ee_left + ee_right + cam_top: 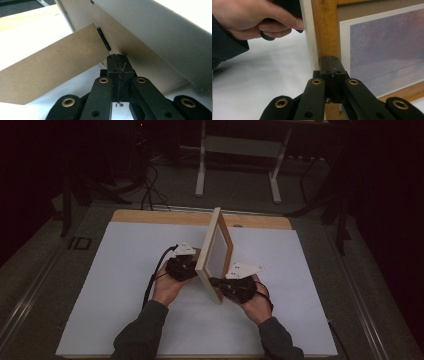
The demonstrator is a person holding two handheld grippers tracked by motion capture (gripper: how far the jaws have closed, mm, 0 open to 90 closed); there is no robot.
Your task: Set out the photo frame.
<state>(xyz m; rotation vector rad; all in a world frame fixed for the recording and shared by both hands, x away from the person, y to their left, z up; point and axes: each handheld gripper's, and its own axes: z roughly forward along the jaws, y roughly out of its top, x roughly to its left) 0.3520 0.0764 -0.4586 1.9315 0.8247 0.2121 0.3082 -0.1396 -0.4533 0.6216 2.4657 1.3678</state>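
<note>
A wooden picture frame stands on edge near the middle of the white table mat, its long axis running from the near edge toward the far edge, leaning a little to the right at the top. Its glazed front faces right; its back faces left.

The left gripper sits just left of the frame, the right gripper just right of its near corner. From the high view the jaw tips are hidden against the frame.

The left gripper view gives what the others cannot: the frame's brown cardboard back and the easel stand swung out from it on a dark hinge. There the left gripper has its jaws pressed together, tips against the backing board just beside the hinge.

The right gripper view shows the front: an orange-brown wood rail, a white-bordered print in muted purple. The right gripper has its jaws together too, tips at the frame's wooden edge, with the left hand beyond it.
</note>
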